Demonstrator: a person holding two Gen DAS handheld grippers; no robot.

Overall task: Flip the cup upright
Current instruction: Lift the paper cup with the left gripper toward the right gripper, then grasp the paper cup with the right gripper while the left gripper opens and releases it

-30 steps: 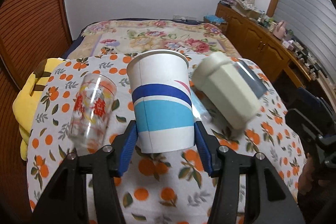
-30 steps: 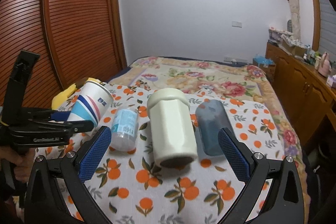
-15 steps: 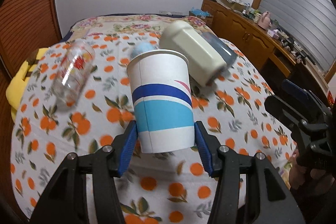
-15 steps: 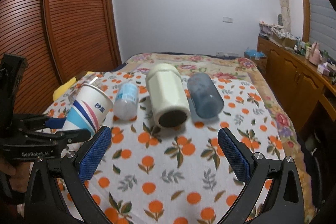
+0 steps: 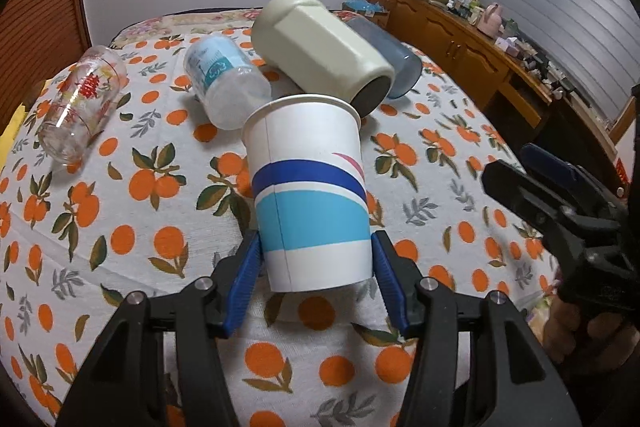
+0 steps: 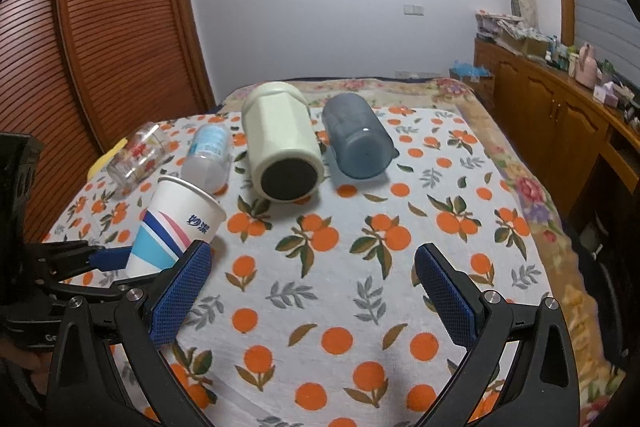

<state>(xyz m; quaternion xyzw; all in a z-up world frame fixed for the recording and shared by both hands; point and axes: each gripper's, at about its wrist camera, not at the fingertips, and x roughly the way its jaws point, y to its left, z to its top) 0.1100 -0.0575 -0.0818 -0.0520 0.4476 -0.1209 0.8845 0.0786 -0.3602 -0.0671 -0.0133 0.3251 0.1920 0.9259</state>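
Left gripper: your left gripper [image 5: 316,267] has its blue pads pressed on both sides of the white paper cup with blue and pink stripes [image 5: 310,195], low near its base.
Where the cup is: over the near left part of the orange-print cloth [image 6: 360,267]; you cannot tell from either view whether its base touches the cloth.
Cup direction: mouth up, base down between the pads; the long axis runs close to upright, leaning away from the left gripper with the rim toward the far objects.
Right gripper: your right gripper [image 6: 312,291] is spread wide with nothing between its pads, low over the near side of the cloth.
Only in the right wrist view: blue printed characters on the cup's side and the lean seen from the side.
Only in the left wrist view: both pads in contact with the cup wall.
Count: one paper cup; four other vessels lying on their sides behind it: one clear printed glass [image 5: 78,107], one clear plastic bottle with a light blue label [image 5: 224,83], one cream faceted tumbler [image 6: 282,147], one smoky blue-grey plastic cup [image 6: 356,139].
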